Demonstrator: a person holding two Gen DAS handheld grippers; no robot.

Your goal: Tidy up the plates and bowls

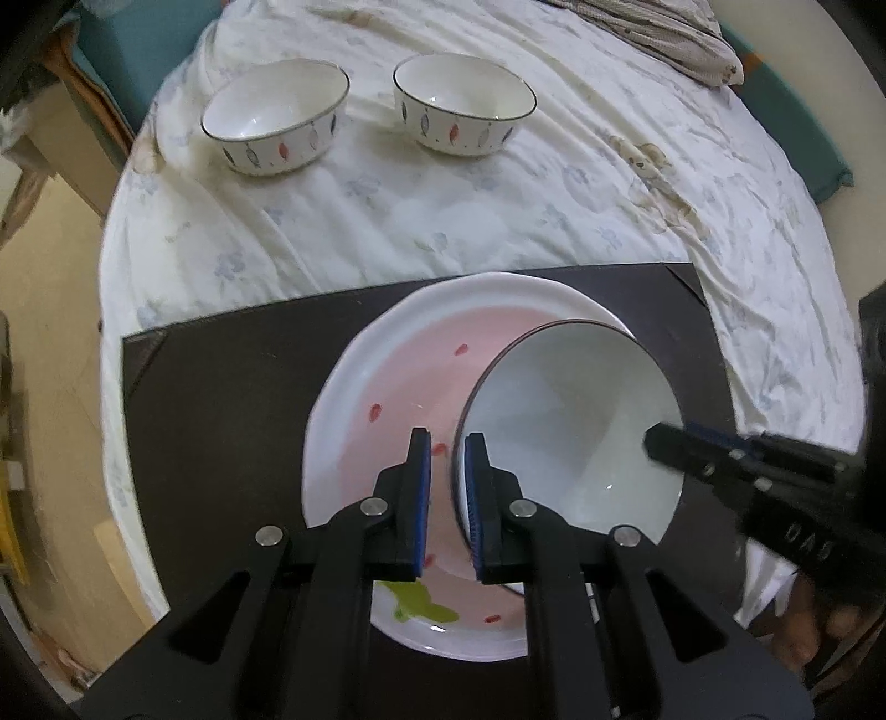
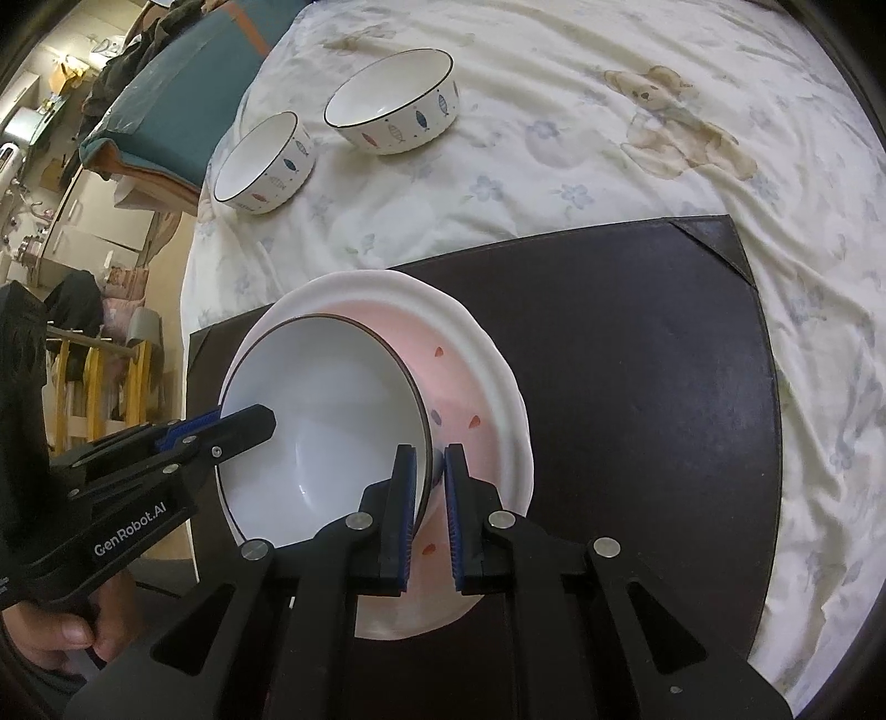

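A white bowl with a dark rim point(image 1: 570, 421) point(image 2: 326, 421) is tilted over a pink plate with a white rim point(image 1: 398, 382) point(image 2: 487, 387) on a dark mat point(image 1: 221, 399) point(image 2: 637, 360). My left gripper point(image 1: 447, 448) straddles the bowl's near rim, with a small gap between its jaws. My right gripper point(image 2: 431, 459) straddles the opposite rim the same way, and its fingertip shows in the left wrist view point(image 1: 664, 443). Two white fish-pattern bowls point(image 1: 277, 119) point(image 1: 462, 102) stand upright on the bedsheet beyond; they also show in the right wrist view point(image 2: 263, 163) point(image 2: 393, 102).
The mat lies on a rumpled cream bedsheet point(image 1: 609, 194) point(image 2: 664, 138). The bed's left edge drops to the floor point(image 1: 50, 332). A striped pillow point(image 1: 664, 33) lies at the far right. Teal bedding point(image 2: 183, 72) and furniture clutter lie to the left.
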